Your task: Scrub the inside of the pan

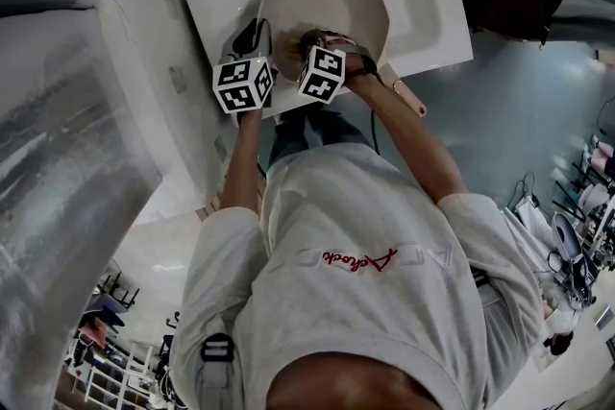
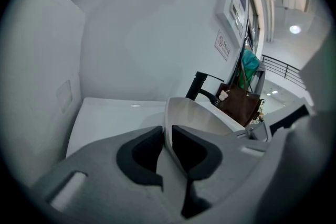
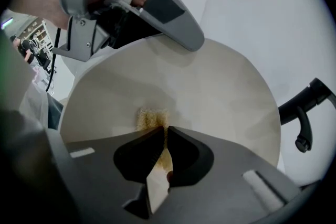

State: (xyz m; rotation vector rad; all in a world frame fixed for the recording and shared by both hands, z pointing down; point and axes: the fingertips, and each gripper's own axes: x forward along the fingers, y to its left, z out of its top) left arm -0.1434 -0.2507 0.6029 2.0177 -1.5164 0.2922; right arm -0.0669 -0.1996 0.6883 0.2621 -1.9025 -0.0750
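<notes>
Right tool: jaws closed on a yellowish scrubbing pad. The pad sticks out just ahead of the tips and lies against the pale inner floor of the pan. This tool points steeply down into the pan.

Left tool: jaws clamped on the pan's thin rim, one jaw inside and one outside. It holds the pan tilted over the white sink.

Pan: directly ahead of both tools, open face toward the right tool. A black faucet stands beyond its far rim.

Step in hand, as judged: scrubbing, with the pad near the middle of the inner floor.

Next move calls for:
- a steady clamp on the rim;
- the pad pressed flat and swept outward to the side walls.
</notes>
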